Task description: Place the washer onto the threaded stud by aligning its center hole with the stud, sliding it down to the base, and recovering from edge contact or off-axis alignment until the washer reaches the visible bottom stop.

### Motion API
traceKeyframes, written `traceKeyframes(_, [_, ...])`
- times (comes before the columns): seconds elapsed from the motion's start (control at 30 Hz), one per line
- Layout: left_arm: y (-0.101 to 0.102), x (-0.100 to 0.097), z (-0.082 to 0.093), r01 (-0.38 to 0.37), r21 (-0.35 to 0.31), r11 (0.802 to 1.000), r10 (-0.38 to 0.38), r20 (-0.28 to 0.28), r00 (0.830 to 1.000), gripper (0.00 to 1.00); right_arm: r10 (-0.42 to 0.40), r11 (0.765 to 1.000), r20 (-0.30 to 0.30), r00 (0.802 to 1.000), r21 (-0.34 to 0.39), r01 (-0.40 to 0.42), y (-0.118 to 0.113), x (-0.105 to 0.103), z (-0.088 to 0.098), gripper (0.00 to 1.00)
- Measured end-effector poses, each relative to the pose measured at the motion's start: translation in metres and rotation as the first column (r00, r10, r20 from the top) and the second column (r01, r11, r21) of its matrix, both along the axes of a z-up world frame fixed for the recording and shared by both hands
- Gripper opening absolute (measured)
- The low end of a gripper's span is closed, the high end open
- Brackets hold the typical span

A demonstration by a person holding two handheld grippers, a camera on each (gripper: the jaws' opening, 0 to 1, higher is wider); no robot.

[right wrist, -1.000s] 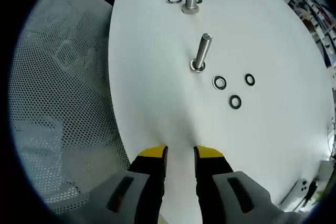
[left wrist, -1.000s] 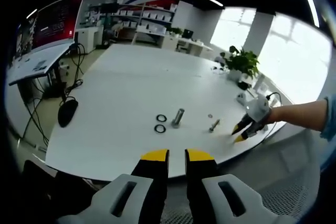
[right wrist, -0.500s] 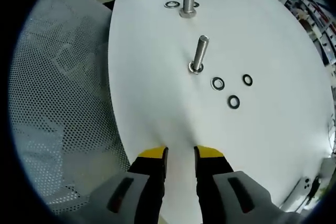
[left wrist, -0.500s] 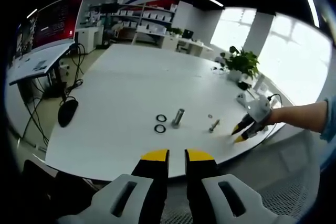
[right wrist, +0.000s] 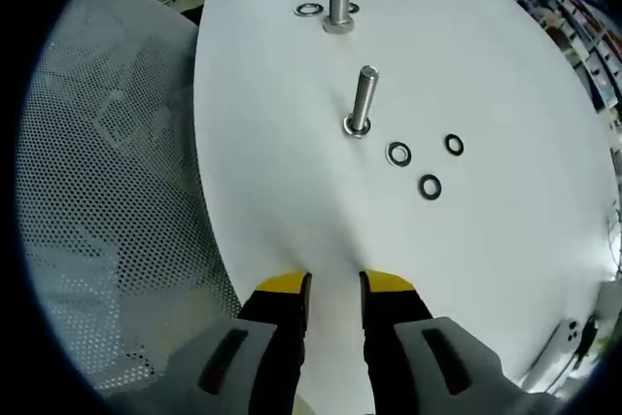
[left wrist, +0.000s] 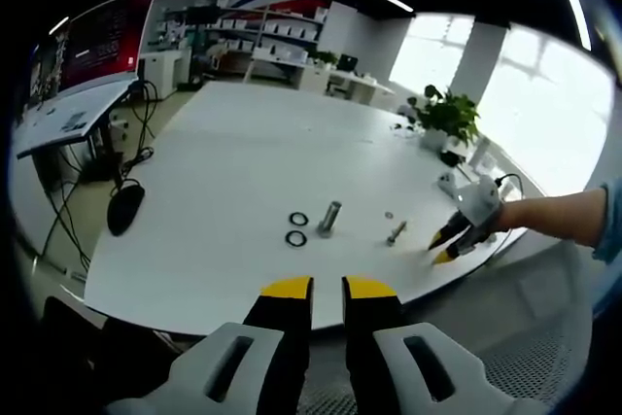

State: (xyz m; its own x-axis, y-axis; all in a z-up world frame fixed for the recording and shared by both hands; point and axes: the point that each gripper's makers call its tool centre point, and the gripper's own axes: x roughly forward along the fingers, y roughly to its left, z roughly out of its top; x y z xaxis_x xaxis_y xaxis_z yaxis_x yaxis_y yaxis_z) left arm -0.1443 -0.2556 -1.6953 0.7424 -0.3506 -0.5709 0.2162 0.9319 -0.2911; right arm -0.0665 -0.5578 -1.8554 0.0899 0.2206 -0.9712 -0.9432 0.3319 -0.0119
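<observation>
Lying ahead of right gripper [right wrist: 333, 284] jaws — washer [right wrist: 398, 154] | beside stud [right wrist: 362, 100]

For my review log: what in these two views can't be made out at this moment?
- Near stud, right gripper view: too small to tell whether a washer already sits at its base.
- Far stud, right gripper view: it partly hides a washer behind it.
- Right gripper, left gripper view: too small to judge jaw opening.
- Monitor, left gripper view: screen content is blurred.

The left gripper view looks from beyond one long edge of the desk [left wrist: 224, 172], level and well back. The right gripper view looks steeply down over the desk's end edge, nearer. Both share the two upright studs [left wrist: 329, 219] [right wrist: 362, 101].
</observation>
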Motion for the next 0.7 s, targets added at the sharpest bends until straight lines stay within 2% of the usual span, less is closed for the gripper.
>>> traceKeyframes(0.23, [0.0000, -0.0002, 0.0001, 0.000, 0.000, 1.000, 0.000, 0.000, 1.000, 0.09, 0.017, 1.000, -0.002, 1.000, 0.000, -0.017, 0.0004, 0.0002, 0.0000, 0.23])
traceKeyframes(0.5, [0.0001, 0.0000, -0.0001, 0.001, 0.001, 1.000, -0.001, 0.000, 1.000, 0.09, 0.017, 0.999, -0.012, 1.000, -0.039, -0.017, 0.0013, 0.0005, 0.0000, 0.23])
traceKeyframes(0.7, [0.0014, 0.0011, 0.0020, -0.012, -0.007, 1.000, 0.013, 0.012, 1.000, 0.09, 0.022, 0.999, -0.014, 1.000, -0.033, -0.022, 0.0004, 0.0005, 0.0001, 0.23])
